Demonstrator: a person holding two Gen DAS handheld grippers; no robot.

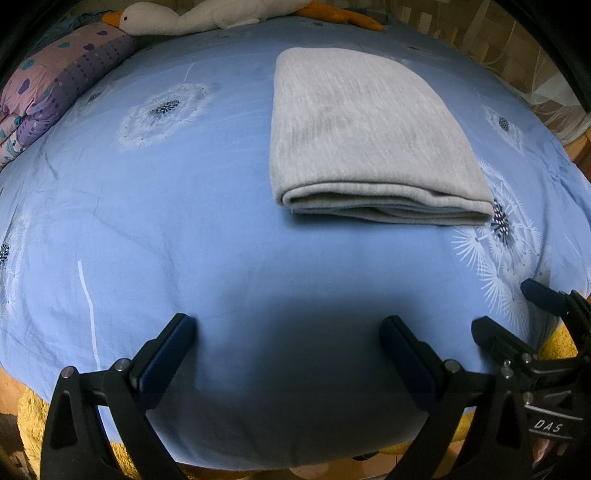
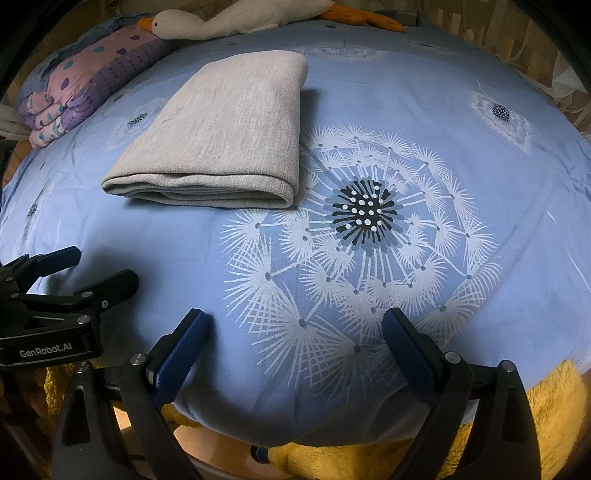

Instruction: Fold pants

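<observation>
Grey pants (image 1: 365, 136) lie folded into a flat rectangular stack on the blue dandelion-print bed cover (image 1: 166, 221), its layered edge facing me. My left gripper (image 1: 288, 328) hovers open over the near edge of the bed, well short of the pants, nothing between its fingers. In the right wrist view the same folded pants (image 2: 221, 140) sit to the upper left. My right gripper (image 2: 295, 325) is open and empty above a large dandelion print. Each view shows the other gripper at its side: the right gripper (image 1: 517, 310) and the left gripper (image 2: 81, 269).
A plush white goose (image 1: 192, 14) lies along the far edge of the bed. A folded pink and purple quilt (image 1: 48, 88) sits at the far left. Yellow fuzzy fabric (image 2: 546, 406) hangs below the near bed edge. A net curtain (image 1: 546, 81) hangs at far right.
</observation>
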